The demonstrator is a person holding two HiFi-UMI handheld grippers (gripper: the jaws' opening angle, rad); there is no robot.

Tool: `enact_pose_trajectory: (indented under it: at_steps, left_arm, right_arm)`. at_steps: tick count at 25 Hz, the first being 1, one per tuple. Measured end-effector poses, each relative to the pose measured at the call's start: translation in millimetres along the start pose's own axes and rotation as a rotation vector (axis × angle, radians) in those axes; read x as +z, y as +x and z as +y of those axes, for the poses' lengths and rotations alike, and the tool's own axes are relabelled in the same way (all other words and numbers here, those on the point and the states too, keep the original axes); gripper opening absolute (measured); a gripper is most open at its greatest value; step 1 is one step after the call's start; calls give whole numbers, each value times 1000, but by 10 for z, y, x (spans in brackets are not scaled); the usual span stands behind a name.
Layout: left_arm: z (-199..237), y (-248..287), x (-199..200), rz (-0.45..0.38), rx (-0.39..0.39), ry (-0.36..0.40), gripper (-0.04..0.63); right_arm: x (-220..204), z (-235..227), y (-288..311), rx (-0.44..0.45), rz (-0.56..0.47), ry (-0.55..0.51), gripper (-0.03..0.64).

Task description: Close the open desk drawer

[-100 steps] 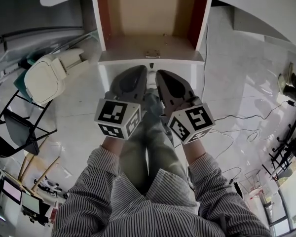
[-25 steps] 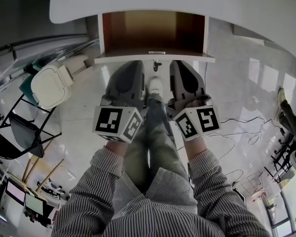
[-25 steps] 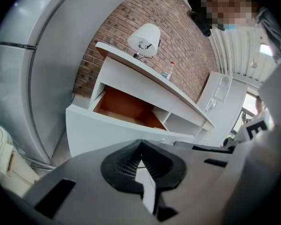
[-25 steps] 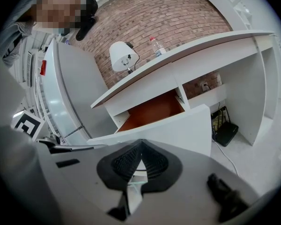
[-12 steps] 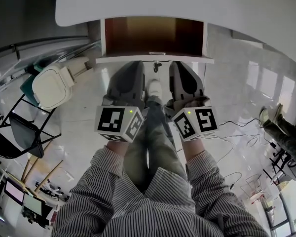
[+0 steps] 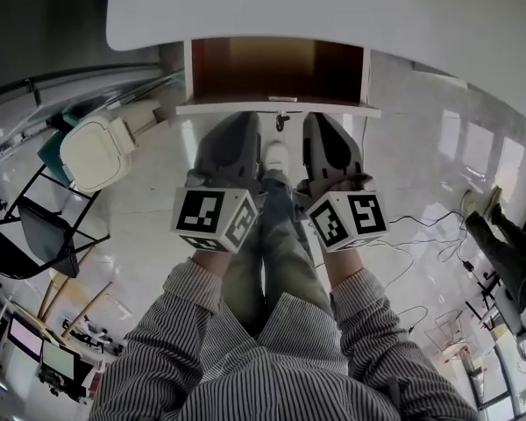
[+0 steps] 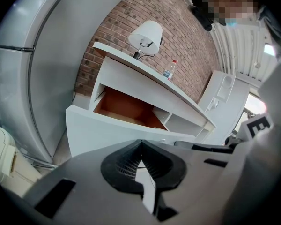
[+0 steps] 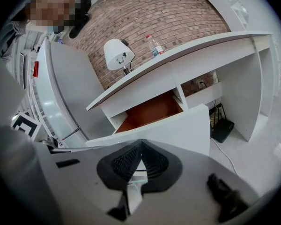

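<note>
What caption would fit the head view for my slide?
Left gripper and right gripper, both shut, at the front of the partly open drawer under the desk.

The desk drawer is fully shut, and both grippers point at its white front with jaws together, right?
Not fully shut. The drawer is partly open: the left gripper view shows its orange-brown inside behind the white front. The rest holds: the left gripper and the right gripper both point at that front with jaws together.
</note>
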State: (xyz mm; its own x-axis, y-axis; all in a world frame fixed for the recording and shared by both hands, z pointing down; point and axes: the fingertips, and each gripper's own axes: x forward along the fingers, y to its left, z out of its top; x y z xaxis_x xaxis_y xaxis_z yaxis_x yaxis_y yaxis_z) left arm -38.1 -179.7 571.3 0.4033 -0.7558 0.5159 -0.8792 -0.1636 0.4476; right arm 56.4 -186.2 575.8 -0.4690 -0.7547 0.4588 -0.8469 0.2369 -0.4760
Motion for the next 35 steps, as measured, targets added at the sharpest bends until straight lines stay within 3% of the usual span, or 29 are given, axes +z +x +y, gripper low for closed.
enact_pose_trajectory:
  at_steps: [35]
  left_arm:
    - [79,336,327,17,43,-52,12]
  right_arm:
    - [313,-84,354,-36,43,63,17]
